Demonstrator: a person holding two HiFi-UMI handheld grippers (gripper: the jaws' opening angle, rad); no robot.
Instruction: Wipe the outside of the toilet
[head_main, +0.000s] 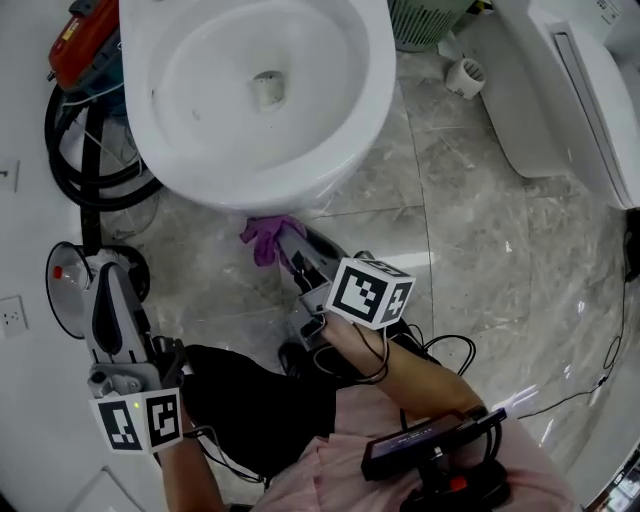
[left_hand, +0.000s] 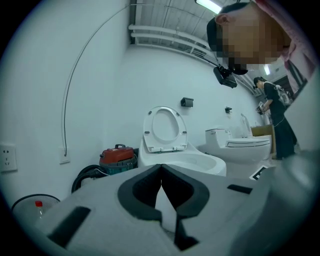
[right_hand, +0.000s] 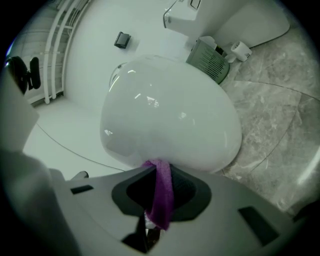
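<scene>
Presently, wiping appears under way: the right gripper (right_hand: 159, 175), jaws clamped on a purple cloth (right_hand: 161, 195), holds the cloth against the low front of the toilet (right_hand: 170, 115) bowl's outer wall, just above the marble floor (head_main: 480, 230). The left gripper (left_hand: 161, 172), jaws together on nothing, is held aside, apart from the bowl. Nothing visible marks which areas are already wiped. By judgement, the flanks and pedestal probably remain.

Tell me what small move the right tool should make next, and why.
Probably a short sideways sweep along the outside of the toilet bowl. The right tool is shut on the purple cloth, whose top appears to meet the bowl's low front, so contact seems made. The left tool is shut on nothing and sits away from the bowl.
</scene>
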